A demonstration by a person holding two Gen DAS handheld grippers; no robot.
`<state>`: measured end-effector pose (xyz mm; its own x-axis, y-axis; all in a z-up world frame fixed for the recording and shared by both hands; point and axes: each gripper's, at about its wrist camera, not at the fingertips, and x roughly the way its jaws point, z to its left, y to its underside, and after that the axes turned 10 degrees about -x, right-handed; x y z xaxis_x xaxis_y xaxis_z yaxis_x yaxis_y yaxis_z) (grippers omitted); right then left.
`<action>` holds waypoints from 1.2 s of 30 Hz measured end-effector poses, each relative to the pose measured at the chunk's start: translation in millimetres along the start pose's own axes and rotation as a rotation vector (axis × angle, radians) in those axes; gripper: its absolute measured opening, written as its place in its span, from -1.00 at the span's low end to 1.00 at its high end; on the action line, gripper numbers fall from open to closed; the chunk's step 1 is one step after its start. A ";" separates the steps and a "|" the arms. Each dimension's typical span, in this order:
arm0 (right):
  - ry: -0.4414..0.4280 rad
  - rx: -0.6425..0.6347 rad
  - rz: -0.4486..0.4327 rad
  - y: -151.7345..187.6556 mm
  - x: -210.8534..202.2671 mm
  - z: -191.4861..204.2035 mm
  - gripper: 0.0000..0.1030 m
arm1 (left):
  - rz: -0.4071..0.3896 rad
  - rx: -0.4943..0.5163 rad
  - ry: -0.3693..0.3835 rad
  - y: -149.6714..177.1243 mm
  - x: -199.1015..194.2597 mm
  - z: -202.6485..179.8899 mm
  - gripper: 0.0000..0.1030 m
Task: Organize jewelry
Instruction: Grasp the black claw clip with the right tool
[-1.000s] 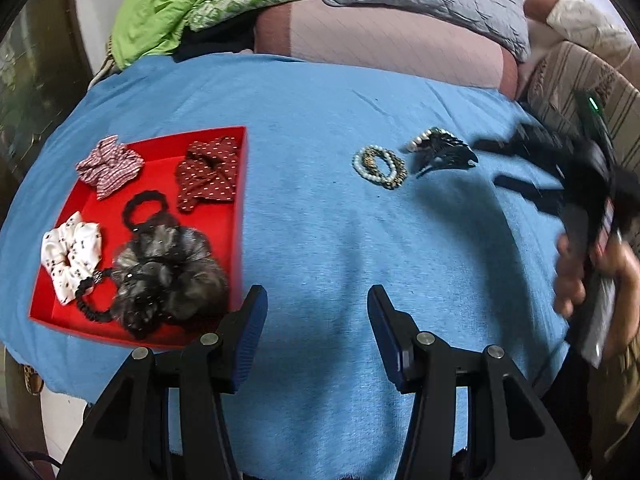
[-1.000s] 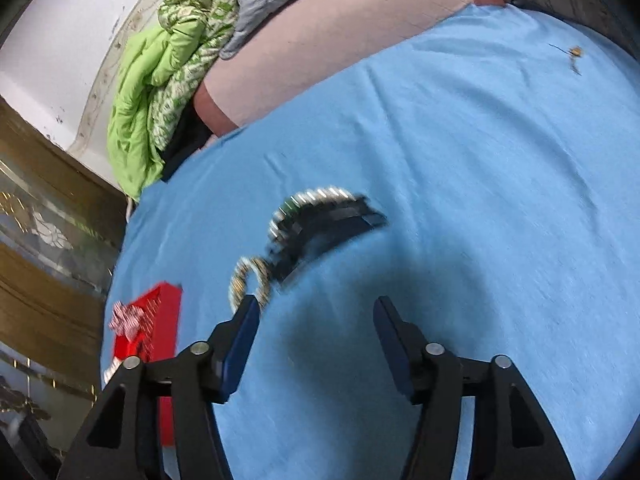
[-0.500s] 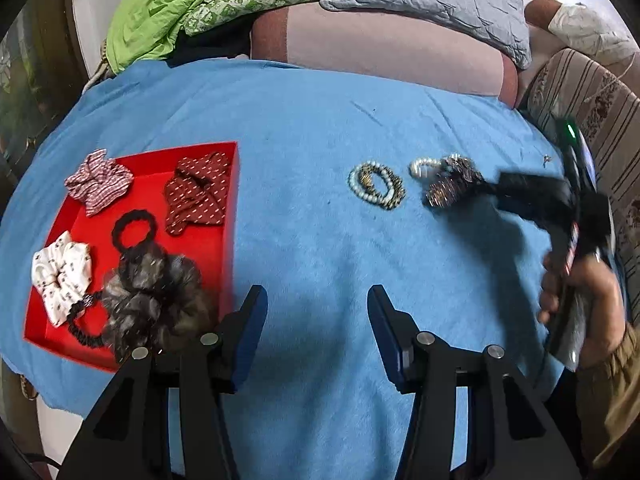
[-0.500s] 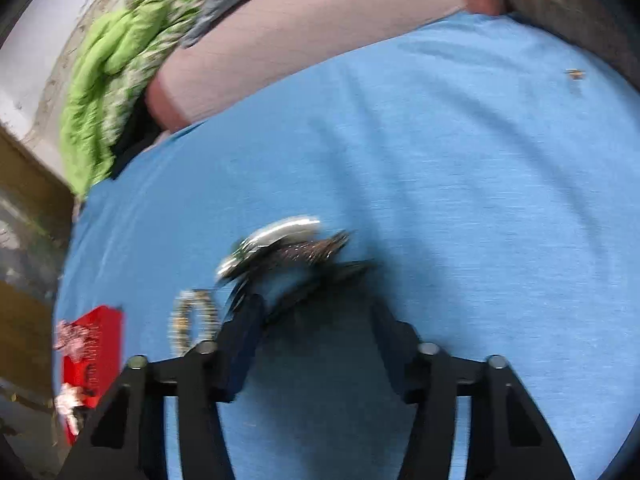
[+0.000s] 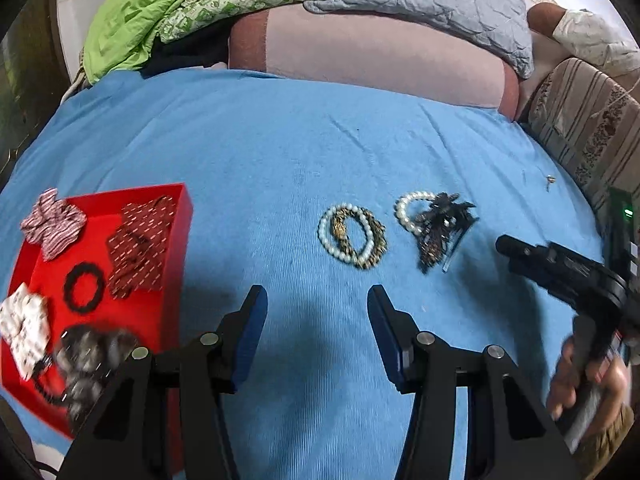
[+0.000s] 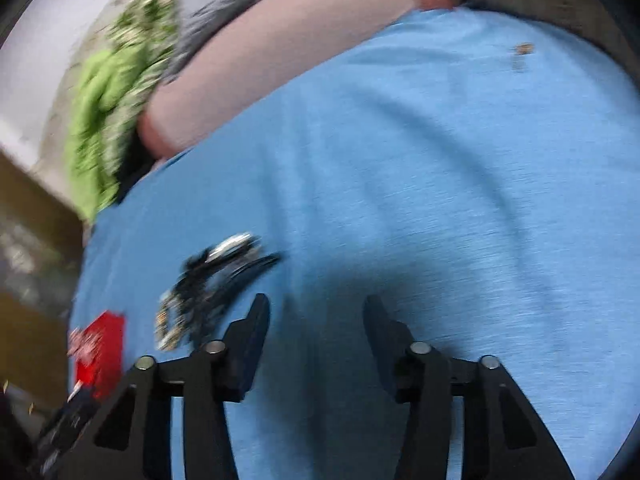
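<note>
On the blue cloth lie a stack of pearl and gold bracelets (image 5: 352, 236) and, to their right, a white pearl bracelet (image 5: 412, 210) with a dark beaded hair clip (image 5: 440, 226) resting against it. My left gripper (image 5: 316, 294) hovers open just short of the bracelets, nothing between its fingers. My right gripper (image 6: 316, 302) has its jaws opening and empty; the clip (image 6: 228, 264) and bracelets (image 6: 172, 320) show blurred to its upper left. In the left wrist view its black body (image 5: 568, 276) is to the right of the clip, apart from it.
A red tray (image 5: 176, 248) at the left holds several scrunchies and black hair ties. A pink bolster (image 5: 380, 60), green bedding (image 5: 160, 12) and a grey pillow line the far edge. A small metal piece (image 5: 551, 179) lies far right. A hand (image 5: 580, 380) holds the right gripper.
Half a second ago the right gripper was at the hair clip; now the clip lies free beside the pearl bracelet and the gripper has drawn back right. The left gripper has shifted right, toward the bracelets.
</note>
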<state>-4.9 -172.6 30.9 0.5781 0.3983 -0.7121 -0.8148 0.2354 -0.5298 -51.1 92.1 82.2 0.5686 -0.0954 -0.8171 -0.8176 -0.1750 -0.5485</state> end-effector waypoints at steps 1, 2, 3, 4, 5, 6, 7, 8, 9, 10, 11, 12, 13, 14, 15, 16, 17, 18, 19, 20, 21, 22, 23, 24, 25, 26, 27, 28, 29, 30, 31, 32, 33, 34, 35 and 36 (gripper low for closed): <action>-0.038 -0.006 0.002 0.8 3.9 4.1 0.23 | 0.008 -0.004 -0.004 -4.5 11.2 -0.7 -0.01; -0.073 -0.017 0.004 0.0 7.1 9.9 0.25 | 0.013 -0.008 -0.004 -6.7 16.9 -0.5 -0.01; -0.082 -0.028 0.001 0.1 10.1 14.7 0.31 | 0.020 -0.012 0.001 -10.9 25.5 -0.5 -0.01; -0.087 -0.038 -0.005 2.2 11.5 20.8 0.35 | 0.029 -0.019 0.009 -16.6 36.6 -1.0 -0.01; -0.097 -0.045 -0.011 1.1 14.2 25.3 0.35 | 0.032 -0.024 0.013 -18.7 41.4 -0.7 -0.02; -0.106 -0.046 -0.011 0.8 16.5 28.8 0.35 | 0.036 -0.034 0.019 -21.9 48.4 -0.7 -0.08; -0.119 -0.043 -0.010 0.1 19.3 31.4 0.35 | 0.046 -0.049 0.029 -26.9 57.8 -0.2 -0.12; -0.126 -0.041 -0.010 -0.2 21.6 31.9 0.36 | 0.058 -0.061 0.040 -30.2 64.7 0.3 -0.26; -0.129 -0.041 -0.010 -1.1 23.4 33.9 0.36 | 0.072 -0.070 0.050 -32.8 71.3 0.9 -0.41; -0.125 -0.046 -0.012 -1.9 25.4 36.4 0.35 | 0.082 -0.073 0.054 -34.9 76.8 1.2 -0.49; -0.121 -0.052 -0.014 -6.5 30.7 39.7 0.35 | 0.095 -0.074 0.050 -36.4 84.0 1.0 -0.67; -0.114 -0.061 -0.015 -7.9 34.4 42.5 0.36 | 0.105 -0.075 0.046 -37.0 89.5 1.0 -0.81; -0.108 -0.070 -0.011 -8.0 36.9 43.4 0.36 | 0.106 -0.078 0.044 -36.8 92.8 1.2 -0.82; -0.102 -0.078 -0.001 -8.6 41.6 44.5 0.36 | 0.094 -0.080 0.042 -36.4 93.7 1.2 -0.87; -0.101 -0.081 0.004 -8.8 45.0 43.5 0.30 | 0.083 -0.075 0.035 -36.0 93.9 0.2 -0.88; -0.108 -0.081 0.009 -8.8 47.8 41.5 0.22 | 0.079 -0.065 0.027 -35.2 94.5 -2.4 -0.88; -0.120 -0.080 0.013 -9.0 50.2 40.6 0.17 | 0.073 -0.056 0.020 -34.4 94.5 -5.0 -0.88; -0.124 -0.084 0.013 -9.3 51.8 40.5 0.13 | 0.067 -0.044 0.011 -33.8 94.5 -7.8 -0.89; -0.124 -0.090 0.012 -9.7 52.6 41.5 -0.01 | 0.063 -0.027 0.002 -33.5 94.1 -10.6 -0.90; -0.125 -0.099 0.019 -9.7 53.6 42.7 -0.14 | 0.063 -0.020 0.000 -34.1 94.4 -11.6 -0.90; -0.123 -0.102 0.024 -9.3 53.7 42.6 -0.29 | 0.065 -0.022 0.001 -34.3 93.0 -11.6 -0.90; -0.122 -0.102 0.023 -9.0 52.3 41.8 -0.33 | 0.067 -0.028 0.004 -34.5 91.5 -10.9 -0.90; -0.116 -0.103 0.021 -9.2 50.4 42.2 -0.38 | 0.066 -0.033 0.006 -34.5 89.1 -9.6 -0.90; -0.107 -0.105 0.017 -9.5 47.3 41.8 -0.42 | 0.061 -0.038 0.009 -35.0 85.0 -7.0 -0.90; -0.099 -0.106 0.010 -10.2 44.2 41.1 -0.49 | 0.054 -0.044 0.017 -35.2 79.2 -5.3 -0.90; -0.093 -0.102 0.000 -10.3 40.6 39.6 -0.56 | 0.049 -0.050 0.031 -35.2 72.6 -3.6 -0.90; -0.096 -0.093 -0.006 -10.9 36.9 37.2 -0.63 | 0.045 -0.051 0.038 -33.6 67.4 -1.4 -0.90; -0.102 -0.080 -0.012 -11.5 33.1 34.6 -0.65 | 0.037 -0.051 0.048 -32.6 59.5 -0.3 -0.90; -0.104 -0.069 -0.019 -11.4 29.5 32.7 -0.68 | 0.030 -0.050 0.056 -31.5 52.4 0.7 -0.90; -0.104 -0.063 -0.024 -11.0 25.5 31.4 -0.68 | 0.023 -0.049 0.064 -30.4 46.3 1.5 -0.90; -0.105 -0.060 -0.030 -10.2 21.3 30.5 -0.73 | 0.015 -0.050 0.075 -28.4 37.5 2.7 -0.90; -0.105 -0.058 -0.034 -9.4 18.0 30.0 -0.73 | 0.012 -0.052 0.083 -27.0 30.9 4.1 -0.90; -0.107 -0.056 -0.040 -8.0 13.8 29.5 -0.73 | 0.009 -0.054 0.094 -25.4 24.6 4.9 -0.90; -0.109 -0.055 -0.044 -6.5 10.8 30.0 -0.74 | 0.004 -0.054 0.108 -22.5 15.8 5.6 -0.90; -0.110 -0.055 -0.047 -4.9 7.6 30.9 -0.75 | 0.000 -0.053 0.113 -21.3 11.2 6.0 -0.90; -0.110 -0.058 -0.052 -3.3 4.5 32.5 -0.75 | -0.004 -0.051 0.121 -19.0 4.2 6.5 -0.90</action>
<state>-1.0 -142.8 44.4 0.6084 0.4827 -0.6299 -0.7784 0.2080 -0.5924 -33.8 101.4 88.1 0.5811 -0.2111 -0.7859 -0.8114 -0.2248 -0.5396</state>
